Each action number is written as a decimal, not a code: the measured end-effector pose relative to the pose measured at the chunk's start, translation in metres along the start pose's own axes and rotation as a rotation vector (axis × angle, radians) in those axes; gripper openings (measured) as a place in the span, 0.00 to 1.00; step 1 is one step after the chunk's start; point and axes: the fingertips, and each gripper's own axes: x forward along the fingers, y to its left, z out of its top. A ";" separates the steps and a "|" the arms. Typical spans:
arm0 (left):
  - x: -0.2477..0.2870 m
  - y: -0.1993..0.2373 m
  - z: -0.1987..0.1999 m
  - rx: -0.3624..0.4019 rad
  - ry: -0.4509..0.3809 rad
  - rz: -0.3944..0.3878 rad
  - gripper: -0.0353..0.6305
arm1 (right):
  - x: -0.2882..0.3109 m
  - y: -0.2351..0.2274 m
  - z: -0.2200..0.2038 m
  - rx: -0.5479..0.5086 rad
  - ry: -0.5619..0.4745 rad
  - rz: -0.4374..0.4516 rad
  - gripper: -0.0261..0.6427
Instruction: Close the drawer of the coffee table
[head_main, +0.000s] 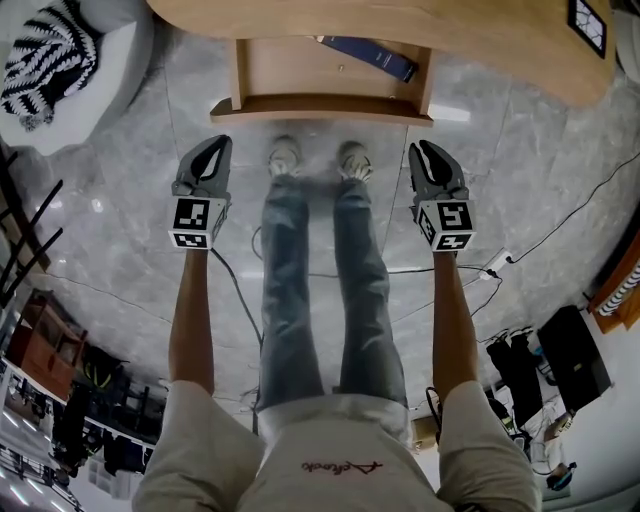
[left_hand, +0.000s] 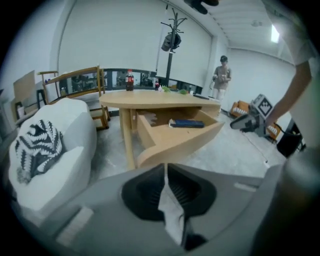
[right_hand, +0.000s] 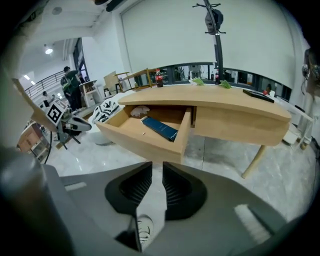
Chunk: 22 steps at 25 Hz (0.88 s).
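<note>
Your left gripper (head_main: 213, 146) points forward and down with its jaws together and nothing between them. Your right gripper (head_main: 427, 150) points the same way, level with the left one and well apart from it. Its jaws stand a narrow gap apart, and through that gap only the grey floor and the toe of your shoe (right_hand: 142, 230) show, so this gripper is empty too. The drawer (head_main: 325, 108) stands pulled out of the coffee table (head_main: 470, 35), ahead of both grippers and between their lines. It is ahead and a little to the right of your left gripper, and ahead and a little to the left of your right one. Neither gripper touches it, and bare floor shows between the jaw tips and the drawer's front panel. A blue book (right_hand: 159, 128) lies flat inside the drawer, on the side nearer your right gripper and close against that side wall. Something pale and crumpled (right_hand: 139, 111) sits at the drawer's far end. A cola bottle (left_hand: 129, 80) stands upright on the tabletop beyond the drawer. Off to the outer side of your left gripper is a white padded seat (left_hand: 75, 145) with a black-and-white patterned cloth (left_hand: 39, 145) on it. Your two feet stand between the grippers, just short of the drawer front.
</note>
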 end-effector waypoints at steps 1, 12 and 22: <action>0.002 0.004 -0.001 0.019 0.011 0.002 0.09 | 0.003 -0.001 0.000 -0.023 0.010 0.005 0.15; 0.012 0.031 -0.010 0.148 0.089 0.031 0.29 | 0.028 -0.015 -0.006 -0.212 0.122 0.011 0.29; 0.036 0.036 -0.001 0.112 0.085 0.036 0.32 | 0.045 -0.029 -0.003 -0.181 0.132 -0.029 0.27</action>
